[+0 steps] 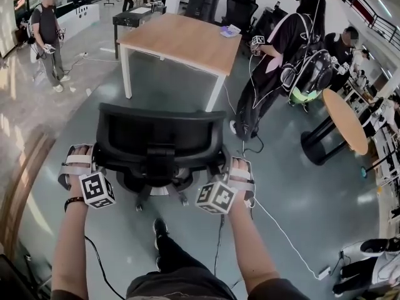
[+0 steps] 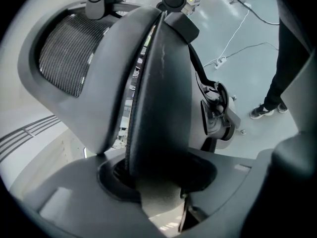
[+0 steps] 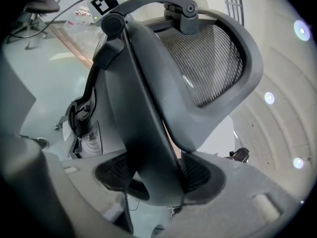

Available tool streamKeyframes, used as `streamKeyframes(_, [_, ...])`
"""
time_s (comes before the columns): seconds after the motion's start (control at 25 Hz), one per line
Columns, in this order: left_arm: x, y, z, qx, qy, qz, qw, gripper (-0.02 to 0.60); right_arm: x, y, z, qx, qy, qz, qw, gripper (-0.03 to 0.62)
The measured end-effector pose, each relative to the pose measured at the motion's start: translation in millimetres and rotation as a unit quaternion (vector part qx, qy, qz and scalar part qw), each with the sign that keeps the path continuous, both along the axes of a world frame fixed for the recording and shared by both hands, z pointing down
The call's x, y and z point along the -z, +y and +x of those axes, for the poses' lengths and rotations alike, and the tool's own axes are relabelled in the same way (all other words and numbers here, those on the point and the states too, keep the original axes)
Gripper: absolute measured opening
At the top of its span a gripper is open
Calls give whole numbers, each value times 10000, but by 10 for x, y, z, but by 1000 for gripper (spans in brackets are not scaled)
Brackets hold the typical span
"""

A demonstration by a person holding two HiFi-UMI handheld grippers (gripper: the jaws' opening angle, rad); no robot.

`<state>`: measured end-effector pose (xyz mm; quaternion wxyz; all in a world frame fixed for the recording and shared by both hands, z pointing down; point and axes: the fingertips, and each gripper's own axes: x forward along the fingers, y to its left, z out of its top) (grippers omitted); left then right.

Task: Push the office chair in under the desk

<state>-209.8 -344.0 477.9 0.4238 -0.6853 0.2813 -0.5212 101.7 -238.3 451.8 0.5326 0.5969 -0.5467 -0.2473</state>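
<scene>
Office chair (image 1: 159,136) backrest edges sit clamped in left tongs (image 1: 79,161) and right tongs (image 1: 239,172)

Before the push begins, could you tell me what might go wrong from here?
The white cable lies beside the office chair; a caster could snag it. A person stands at the desk's right corner, near the path. The left gripper and right gripper clamp only backrest edges; the chair may swivel.

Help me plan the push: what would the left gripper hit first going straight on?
The office chair: its backrest edge sits between the jaws of the left gripper, seemingly clamped, so it meets that at once.
</scene>
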Motion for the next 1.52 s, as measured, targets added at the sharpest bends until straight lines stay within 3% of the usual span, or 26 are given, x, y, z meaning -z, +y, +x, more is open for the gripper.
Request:
streamKeyframes(0.56, [-133,-464,-29,-280,56,169,9994,209,-80,-247,-129,-259,-37,201,9995,264])
streamKeyframes(1.2, [-138,-1595,36,-638,35,98,9979,209,-98,-1164,-160,-571,-37,184,9982,264])
streamKeyframes(1.52, [-60,-2191,50,-1138,26,183,9933,209,-20,-1594,-252,-989,5,255,9948,265])
